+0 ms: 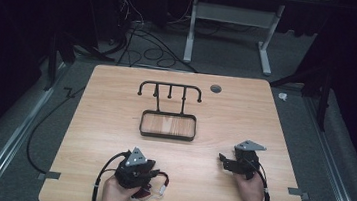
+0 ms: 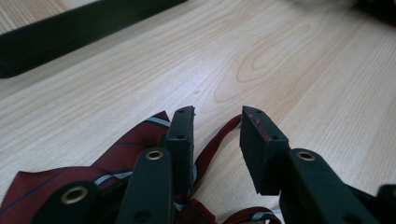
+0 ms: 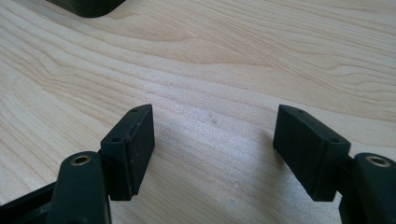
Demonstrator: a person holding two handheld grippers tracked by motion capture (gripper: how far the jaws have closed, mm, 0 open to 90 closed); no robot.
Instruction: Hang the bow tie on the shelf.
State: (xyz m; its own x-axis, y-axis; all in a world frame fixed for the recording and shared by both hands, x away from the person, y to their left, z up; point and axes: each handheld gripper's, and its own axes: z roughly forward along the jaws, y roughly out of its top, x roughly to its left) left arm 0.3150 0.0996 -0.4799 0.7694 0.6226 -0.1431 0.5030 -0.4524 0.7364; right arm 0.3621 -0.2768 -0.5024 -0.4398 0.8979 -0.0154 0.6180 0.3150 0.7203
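Observation:
A dark red tie with blue and white stripes [image 2: 130, 144] lies bunched on the wooden table near its front edge, and it also shows as a red loop [image 1: 160, 183] beside my left hand. My left gripper [image 2: 217, 114] sits low over it with its jaws partly apart. A thin strand of the tie runs through the gap, and the pads do not press on it. From above, the left gripper [image 1: 149, 170] is at the front left. My right gripper [image 3: 215, 121] stands open over bare wood, at the front right [image 1: 225, 162].
A black wire rack with a hook bar [image 1: 170, 85] and a shallow tray [image 1: 144, 124] stands mid-table, beyond both grippers; its edge shows in the left gripper view [image 2: 70, 32]. A grey grommet [image 1: 216, 88] sits near the far edge. Cables lie on the floor behind.

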